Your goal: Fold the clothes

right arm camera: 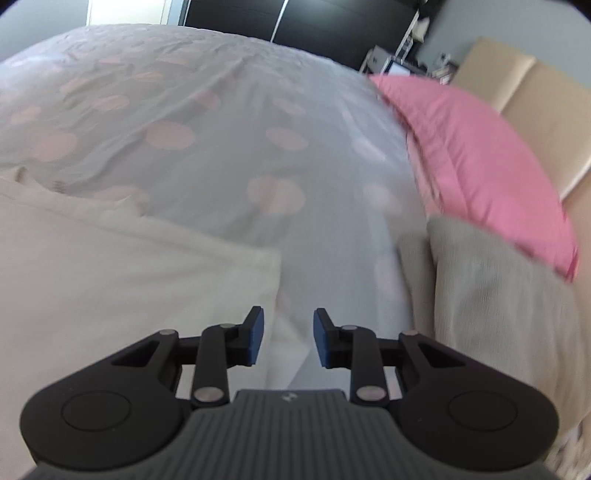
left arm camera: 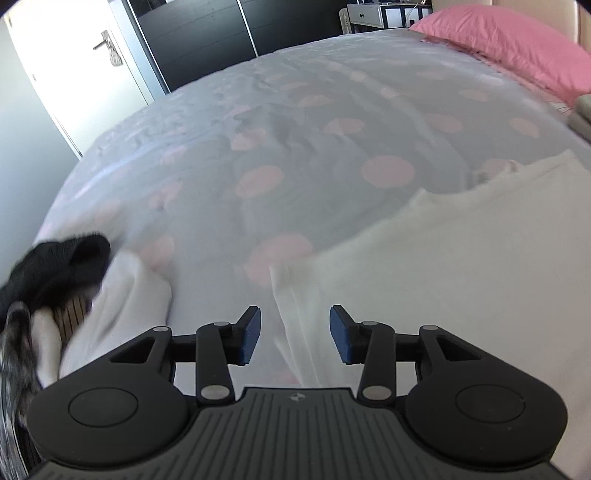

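Note:
A cream white garment [left arm camera: 443, 266] lies flat on the bed; in the left wrist view it fills the right side, and its left edge runs down between my fingers. My left gripper [left arm camera: 295, 334] is open and empty just above that edge. In the right wrist view the same garment [right arm camera: 110, 288] fills the left side, its right corner reaching under my right gripper [right arm camera: 288, 338], which is open and empty. A pile of unfolded clothes, black [left arm camera: 55, 269] and white [left arm camera: 125, 302], lies at the left.
The bed has a grey cover with pink dots [left arm camera: 295, 166]. A pink pillow [right arm camera: 480, 166] lies at the head. A folded beige-grey cloth [right arm camera: 498, 295] sits right of my right gripper. A dark wardrobe [left arm camera: 207, 33] and a white door [left arm camera: 74, 74] stand beyond.

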The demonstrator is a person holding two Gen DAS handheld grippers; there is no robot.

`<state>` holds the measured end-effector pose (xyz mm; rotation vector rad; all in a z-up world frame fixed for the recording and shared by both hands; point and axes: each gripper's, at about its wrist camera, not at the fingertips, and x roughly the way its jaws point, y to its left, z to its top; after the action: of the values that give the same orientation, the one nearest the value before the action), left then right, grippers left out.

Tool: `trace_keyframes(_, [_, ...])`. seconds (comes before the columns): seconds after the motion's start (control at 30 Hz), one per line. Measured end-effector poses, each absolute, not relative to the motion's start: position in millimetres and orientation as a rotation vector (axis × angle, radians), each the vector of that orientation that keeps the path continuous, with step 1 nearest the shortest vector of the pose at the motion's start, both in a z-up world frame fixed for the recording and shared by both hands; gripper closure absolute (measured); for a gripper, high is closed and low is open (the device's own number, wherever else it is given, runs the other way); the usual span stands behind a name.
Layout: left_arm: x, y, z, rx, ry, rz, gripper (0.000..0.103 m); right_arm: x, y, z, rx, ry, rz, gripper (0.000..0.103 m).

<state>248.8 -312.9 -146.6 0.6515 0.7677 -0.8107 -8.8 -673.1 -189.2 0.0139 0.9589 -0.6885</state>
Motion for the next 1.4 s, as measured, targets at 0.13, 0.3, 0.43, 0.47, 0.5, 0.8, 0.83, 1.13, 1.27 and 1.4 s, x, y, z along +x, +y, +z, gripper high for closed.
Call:
trace_keyframes(0.13, [221.4, -266.8, -143.2, 0.600, 0.871, -0.833, 0.064, -60.5, -645.5, -186.8, 0.165, 0.980, -0.666, 0.072])
trace_keyframes(0.3, [190.5, -213.6, -144.0, 0.575, 0.988, -0.890, 0.059, -118.9, -607.2, -202.2, 0.299, 1.024, -0.663, 0.071])
trace_keyframes(0.43, [178.4, -187.0, -150.0, 0.549, 1.047, -0.911, 0.055, -152.5, -593.8, -211.4, 0.448, 1.040, -0.712, 0.069])
trace_keyframes(0.47, [178.0, -183.3, -150.6, 0.534, 1.062, -0.901, 0.055, -159.9, -591.9, -212.8, 0.496, 1.039, -0.729, 0.068])
trace_keyframes(0.5, [177.7, -178.2, -150.2, 0.500, 1.072, -0.893, 0.055, -164.8, -587.9, -212.8, 0.512, 1.036, -0.728, 0.067])
trace_keyframes(0.8, [176.0, -164.6, -145.2, 0.373, 1.104, -0.889, 0.050, -185.3, -584.9, -214.0, 0.670, 0.978, -0.746, 0.056])
trace_keyframes(0.83, [175.8, -165.2, -144.7, 0.365, 1.103, -0.893, 0.050, -185.9, -587.8, -215.4, 0.686, 0.971, -0.750, 0.056])
trace_keyframes(1.13, [178.2, -178.6, -163.3, 0.370, 1.137, -0.901, 0.049, -187.1, -604.4, -225.9, 0.804, 0.935, -0.753, 0.055])
trace_keyframes(1.27, [179.1, -181.4, -168.5, 0.333, 1.150, -0.913, 0.054, -181.4, -603.6, -227.6, 0.792, 0.941, -0.744, 0.055])
trace_keyframes(1.4, [180.1, -186.3, -185.8, 0.363, 1.219, -0.889, 0.092, -179.6, -602.4, -231.9, 0.761, 0.975, -0.762, 0.078])
